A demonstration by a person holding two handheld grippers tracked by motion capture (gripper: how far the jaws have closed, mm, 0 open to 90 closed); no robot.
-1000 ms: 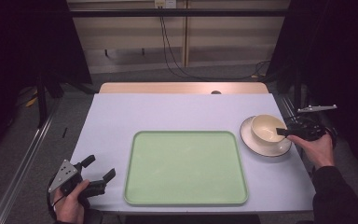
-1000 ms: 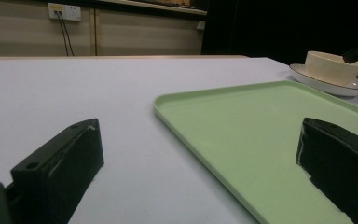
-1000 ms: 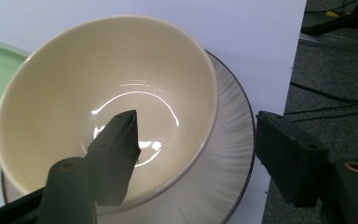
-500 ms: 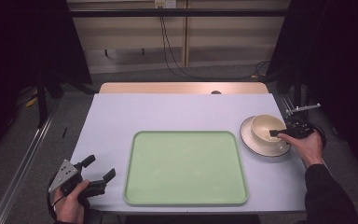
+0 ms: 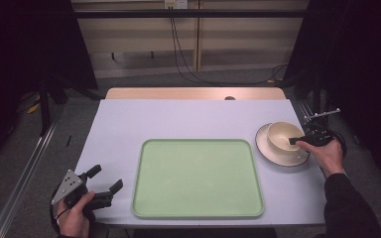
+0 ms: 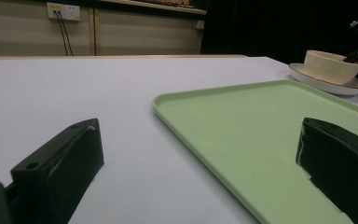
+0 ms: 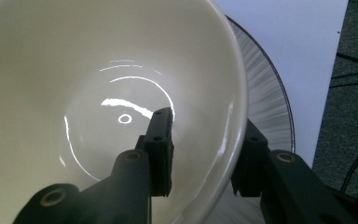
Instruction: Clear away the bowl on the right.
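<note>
A cream bowl (image 5: 284, 136) sits on a cream saucer (image 5: 278, 157) with a dark rim, at the right of the white table. My right gripper (image 5: 293, 141) is at the bowl's right rim, open. In the right gripper view one jaw is inside the bowl (image 7: 98, 70) and the other outside its wall, above the saucer (image 7: 265, 93). A gap shows between the inner jaw and the wall. A light green tray (image 5: 198, 178) lies empty in the middle. My left gripper (image 5: 107, 177) rests open at the front left corner, pointing toward the tray (image 6: 261, 121).
The white table top (image 5: 188, 119) has a wooden strip along its far edge. Cables hang from a wall socket (image 5: 174, 4) behind. Dark floor and a metal rail (image 5: 25, 173) lie to the left.
My right gripper has moved left from beside the saucer to the bowl's rim, one jaw now inside the bowl. The left gripper has stayed put.
</note>
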